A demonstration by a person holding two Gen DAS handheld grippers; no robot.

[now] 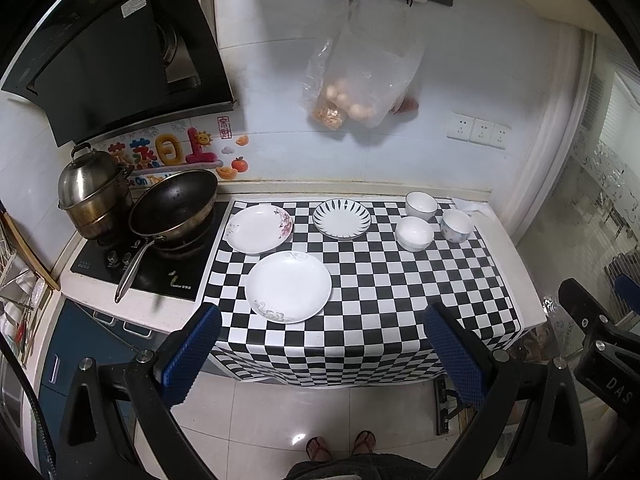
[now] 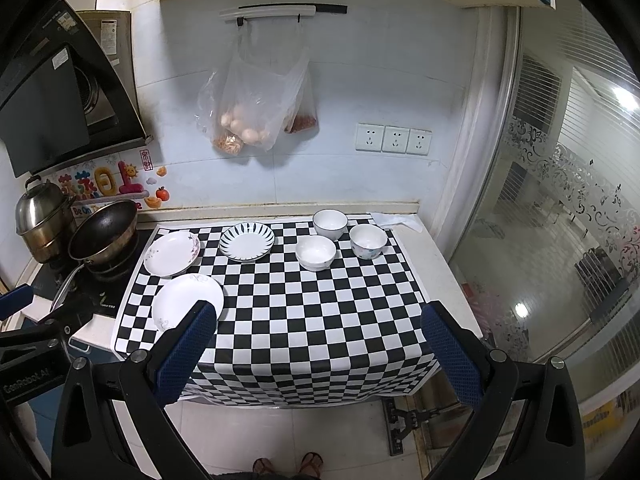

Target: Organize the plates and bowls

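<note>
Three plates lie on the checkered cloth: a large white plate nearest, a flowered plate behind it, and a blue-striped plate. Three bowls stand at the back right: a white bowl, a dark-rimmed bowl and a patterned bowl. My left gripper and my right gripper are both open and empty, held in front of the counter edge above the floor.
A wok and a steel steamer pot sit on the stove at the left. Plastic bags of food hang on the wall. A glass partition is at the right. The person's feet show on the floor.
</note>
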